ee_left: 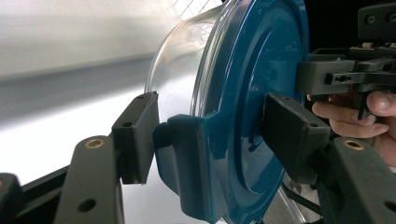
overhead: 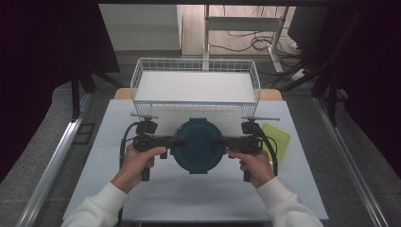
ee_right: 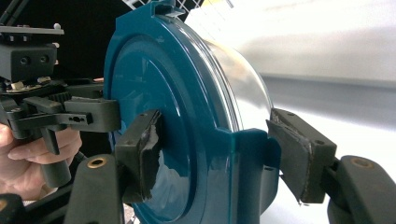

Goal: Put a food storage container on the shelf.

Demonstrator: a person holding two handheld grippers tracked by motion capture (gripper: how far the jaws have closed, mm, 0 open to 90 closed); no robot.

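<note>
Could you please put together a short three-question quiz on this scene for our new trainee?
1. True or false: the round container has its blue lid on.
2. What stands behind the container at the far side of the table? A) a wire basket B) a cardboard box C) a metal pot
3. Fill in: the left tool and the right tool hold the container at its opposite ____.

Key:
1. True; the body under the lid is clear.
2. A, the white wire basket.
3. Sides; each tool's jaws close over a lid latch.
</note>
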